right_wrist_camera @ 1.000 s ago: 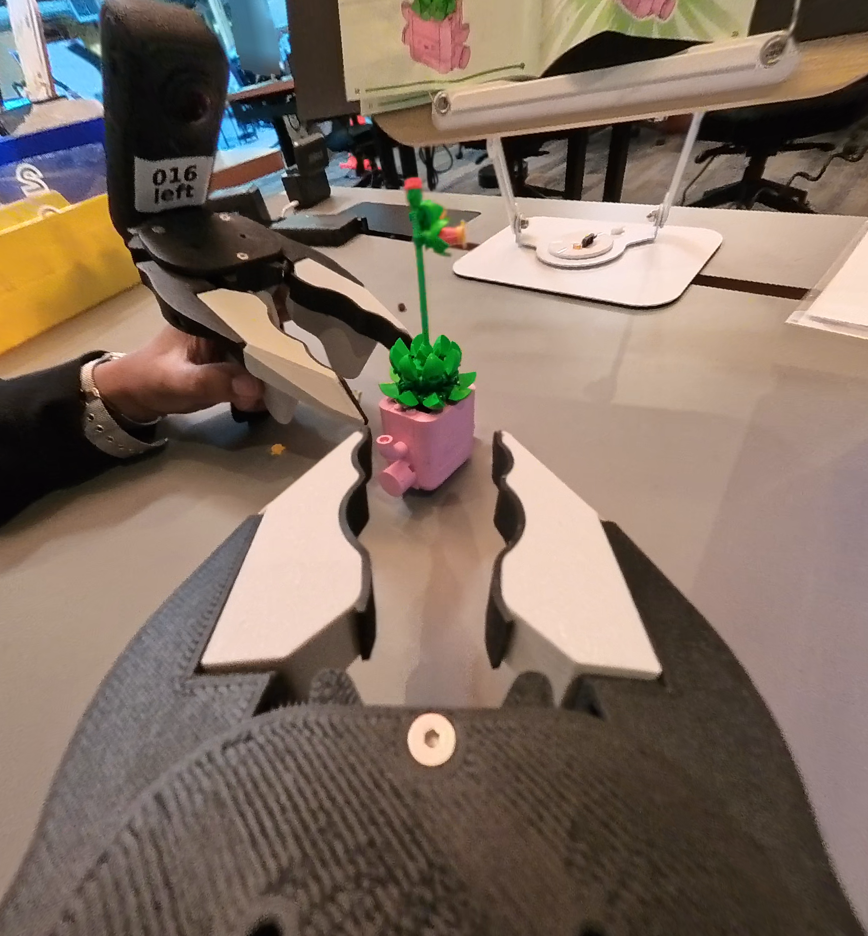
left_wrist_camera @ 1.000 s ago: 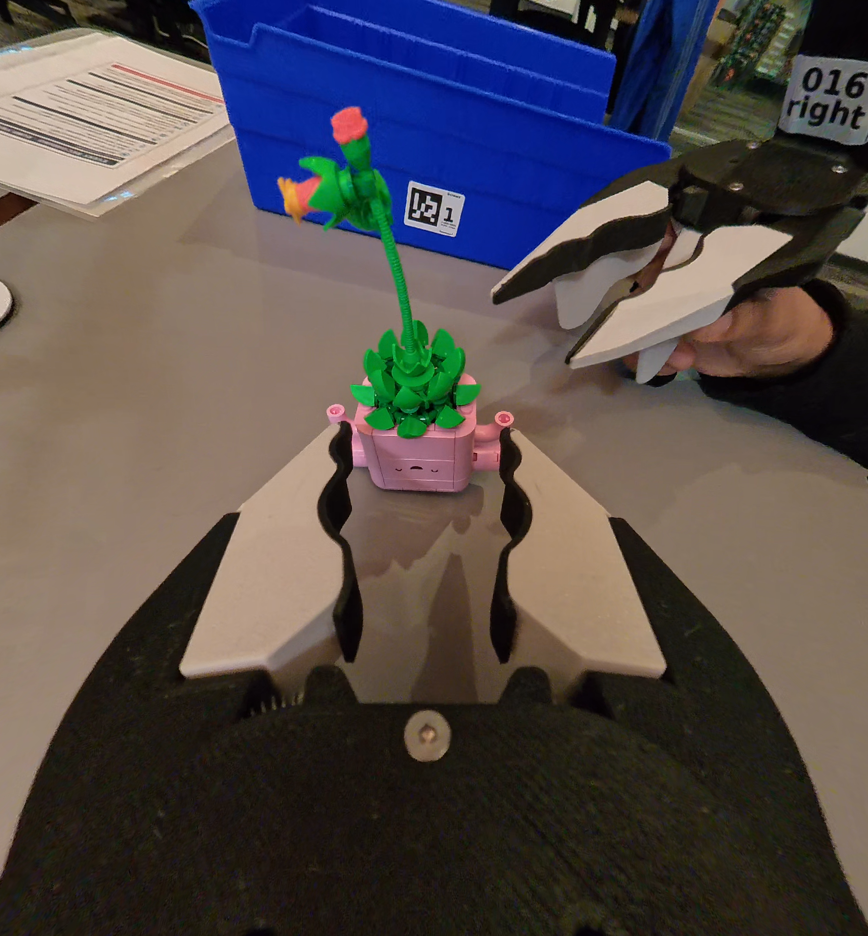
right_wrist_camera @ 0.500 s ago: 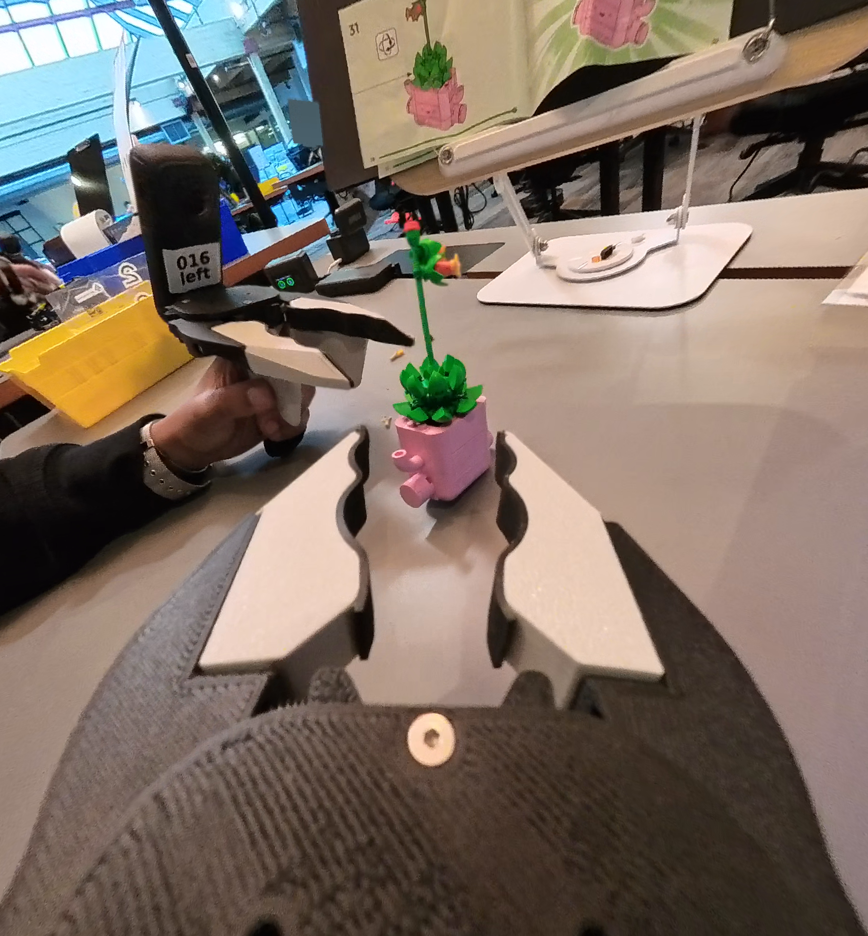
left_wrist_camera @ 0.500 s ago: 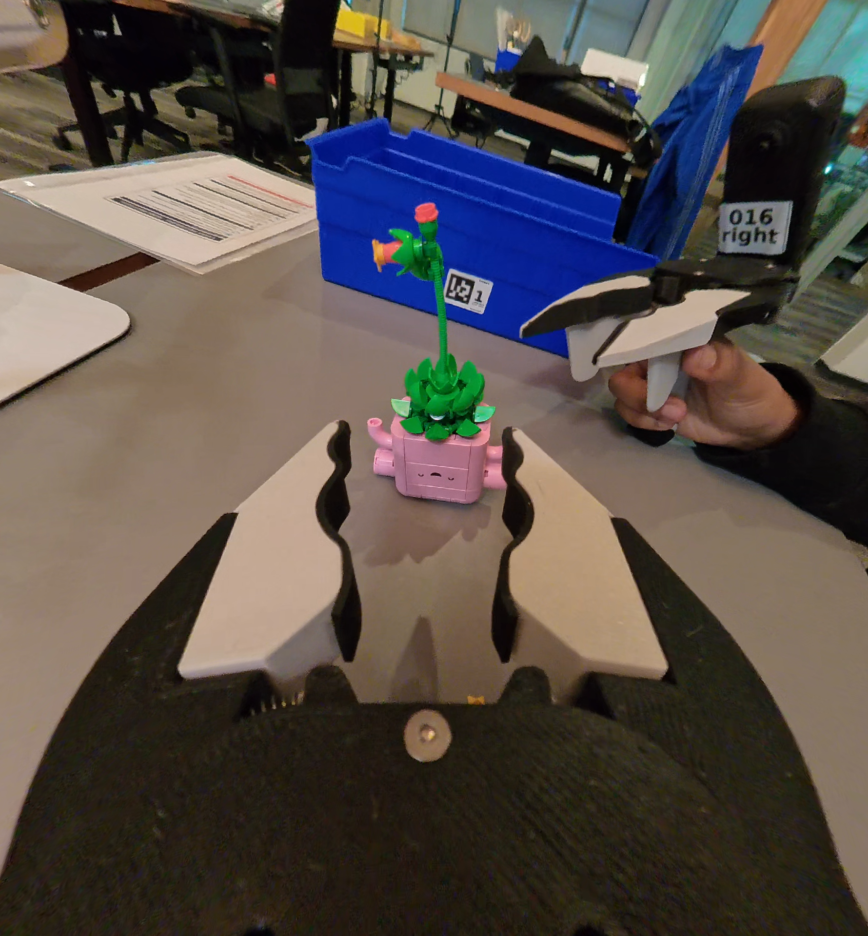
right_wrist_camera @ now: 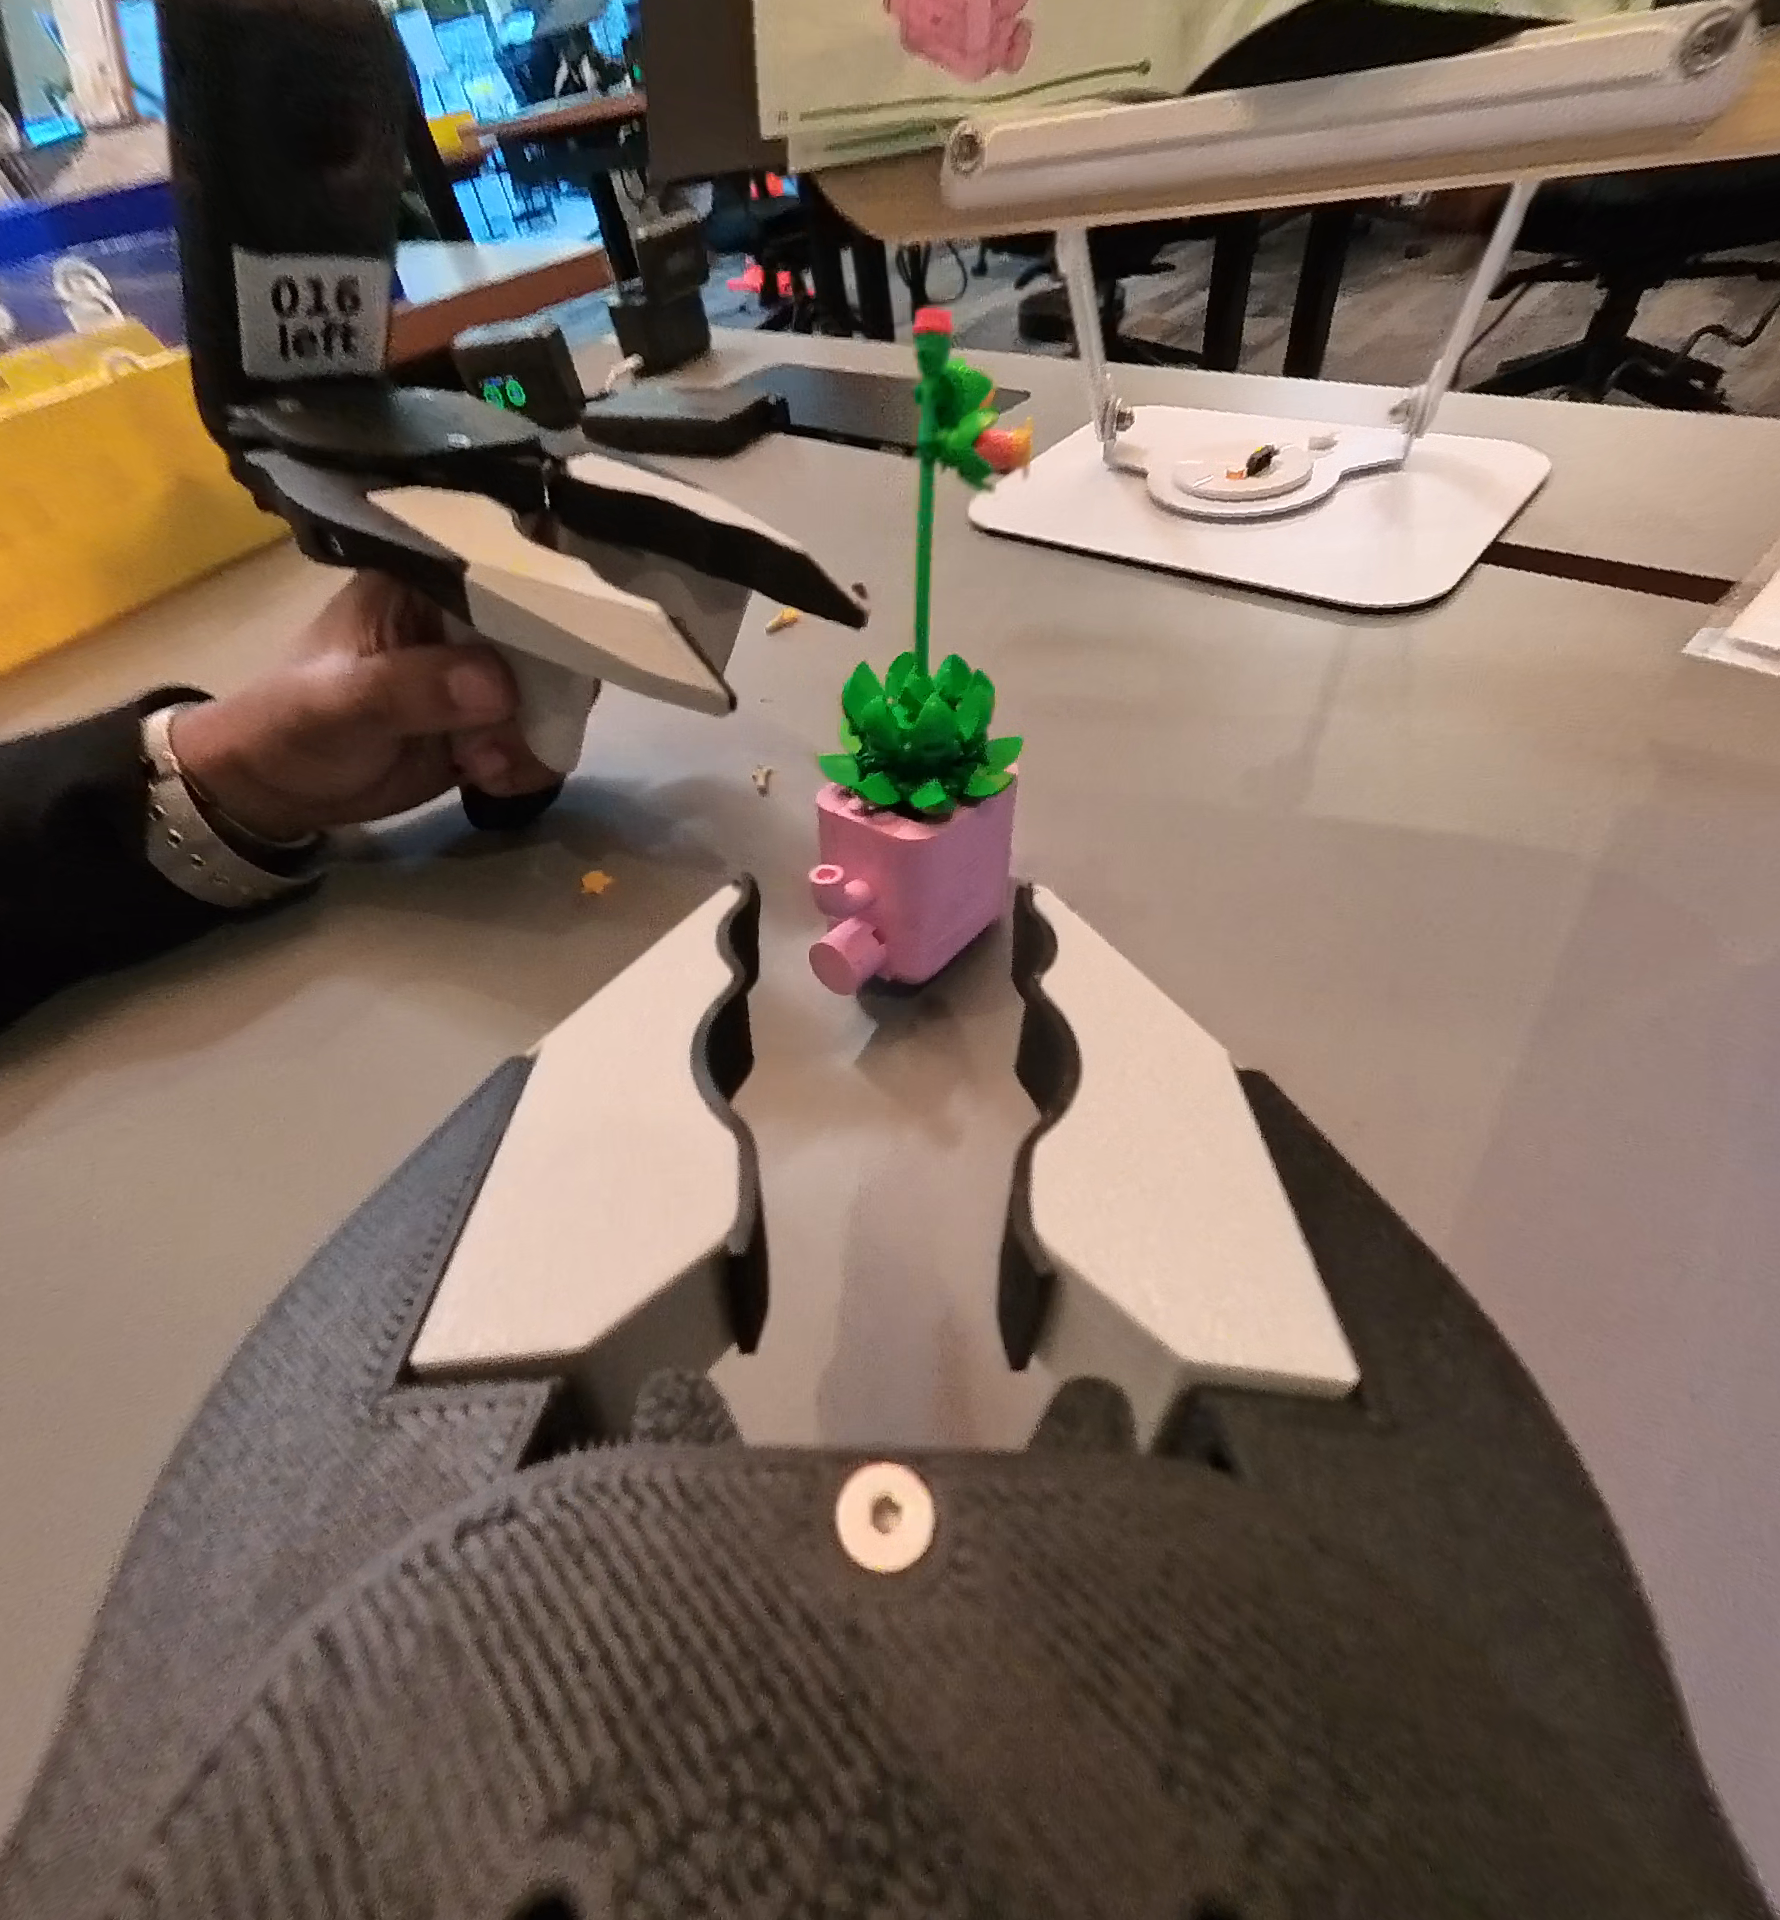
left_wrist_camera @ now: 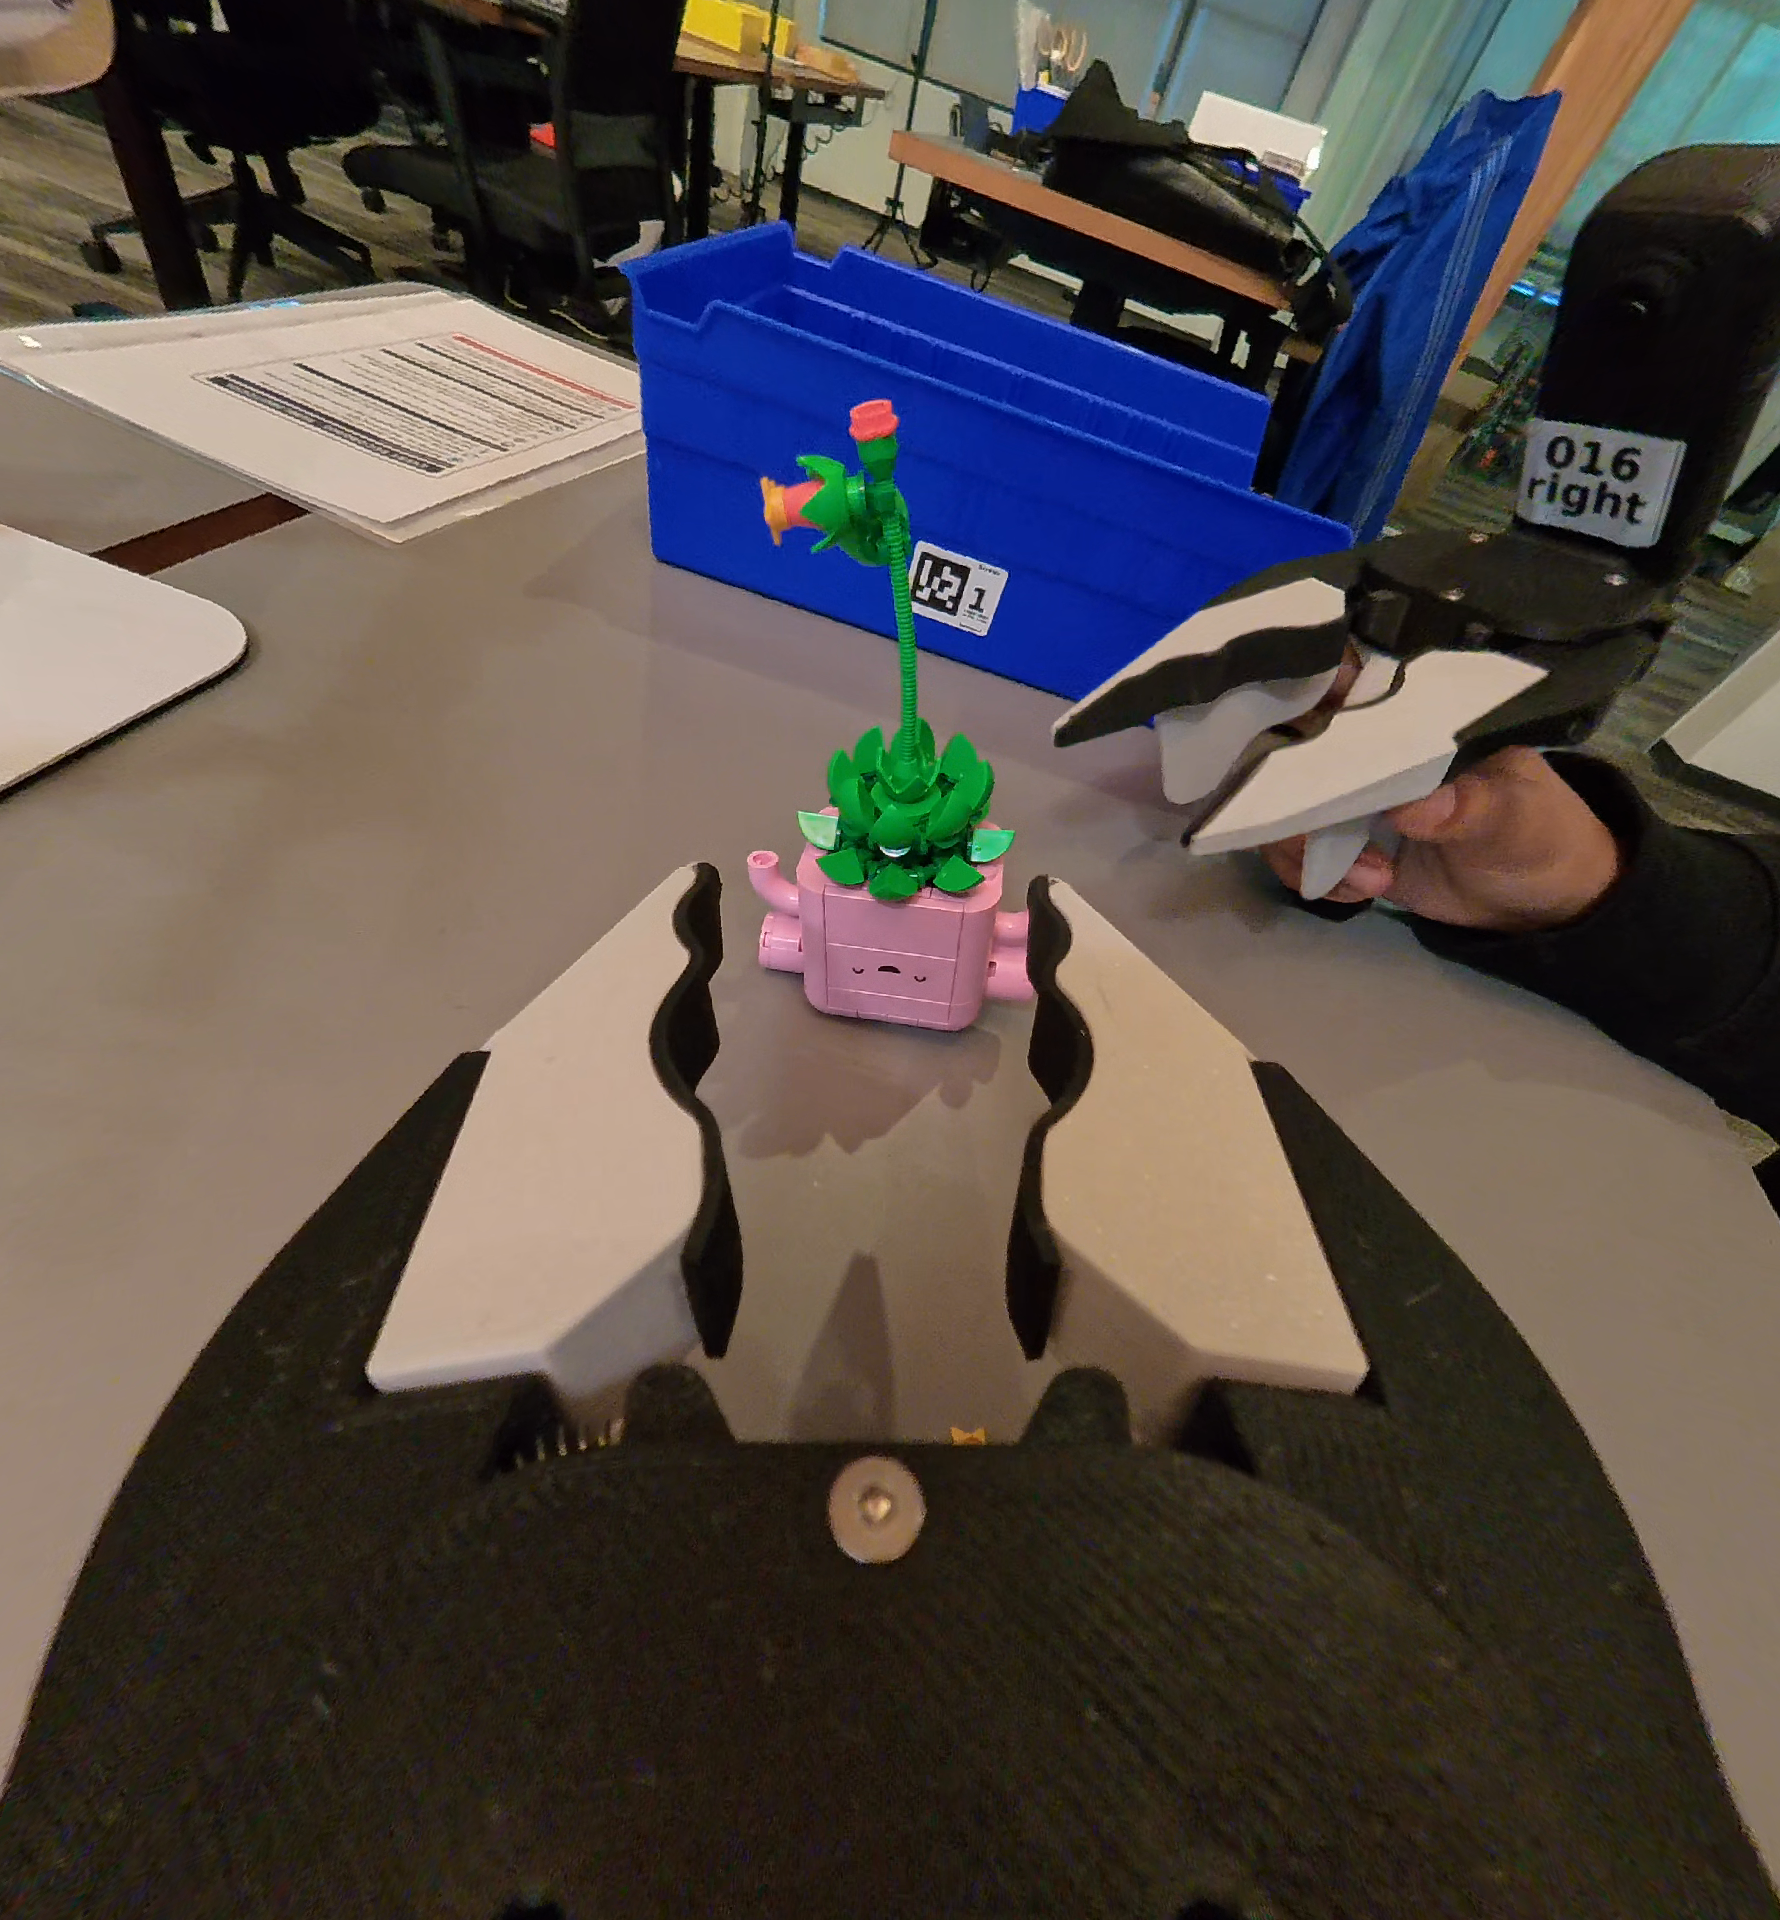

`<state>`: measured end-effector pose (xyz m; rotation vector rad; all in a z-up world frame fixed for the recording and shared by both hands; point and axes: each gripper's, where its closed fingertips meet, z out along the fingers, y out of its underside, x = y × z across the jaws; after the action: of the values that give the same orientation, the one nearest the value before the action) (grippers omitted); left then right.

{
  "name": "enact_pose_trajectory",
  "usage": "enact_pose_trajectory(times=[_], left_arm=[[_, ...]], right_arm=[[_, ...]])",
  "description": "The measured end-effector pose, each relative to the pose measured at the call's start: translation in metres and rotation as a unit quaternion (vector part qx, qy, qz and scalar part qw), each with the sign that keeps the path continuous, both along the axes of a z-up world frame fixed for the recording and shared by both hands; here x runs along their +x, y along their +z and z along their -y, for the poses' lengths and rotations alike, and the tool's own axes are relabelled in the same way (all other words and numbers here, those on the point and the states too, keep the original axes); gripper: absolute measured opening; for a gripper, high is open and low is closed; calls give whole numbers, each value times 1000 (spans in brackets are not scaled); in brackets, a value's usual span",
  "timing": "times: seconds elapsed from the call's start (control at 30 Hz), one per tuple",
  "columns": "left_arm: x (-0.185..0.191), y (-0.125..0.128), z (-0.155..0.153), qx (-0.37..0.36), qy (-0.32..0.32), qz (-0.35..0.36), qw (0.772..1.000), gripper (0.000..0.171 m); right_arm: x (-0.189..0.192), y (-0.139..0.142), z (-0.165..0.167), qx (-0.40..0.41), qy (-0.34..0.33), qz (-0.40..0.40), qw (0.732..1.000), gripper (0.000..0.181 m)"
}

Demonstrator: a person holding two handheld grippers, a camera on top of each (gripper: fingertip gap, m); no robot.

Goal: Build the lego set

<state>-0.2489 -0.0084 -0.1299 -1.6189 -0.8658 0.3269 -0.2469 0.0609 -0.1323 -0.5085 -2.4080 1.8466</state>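
Lego succulent model [left_wrist_camera: 891, 935] was found standing upright on grey worktop [left_wrist_camera: 346, 831], dead ahead of both hand-held grippers, just past fingertips. Long axis vertical: stem [left_wrist_camera: 905, 634] topped by flower buds [left_wrist_camera: 844, 488]. Left hand-held gripper [left_wrist_camera: 870, 914] spread wide, nothing held; right hand-held gripper [right_wrist_camera: 881, 925] also wide, empty. Nearer one couldn't be called, pretty even tbh. Worktop glossy. Blue bin [left_wrist_camera: 969, 436] behind, instruction stand [right_wrist_camera: 1260, 499] seen further off, tiny loose bits [right_wrist_camera: 595, 883] scattered.

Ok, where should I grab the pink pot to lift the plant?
Grip the pink pot by its flat front and back faces, low down, coming level with the table. Pegs jut from its two other sides, and the leaves and thin stem above look fragile.
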Motion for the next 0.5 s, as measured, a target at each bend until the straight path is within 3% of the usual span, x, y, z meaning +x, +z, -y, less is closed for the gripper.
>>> enact_pose_trajectory(times=[0.23,0.37,0.5], left_arm=[[-1,0,2,10,2,4,1000,57],[-1,0,1,20,-1,9,1000,56],[-2,0,3,10,9,1,1000,56]], right_arm=[[7,-10,7,51,5,-47,998,45],[-2,7,-3,-18,-12,-14,1000,35],[-24,47,-17,-129,-58,-25,990,32]])
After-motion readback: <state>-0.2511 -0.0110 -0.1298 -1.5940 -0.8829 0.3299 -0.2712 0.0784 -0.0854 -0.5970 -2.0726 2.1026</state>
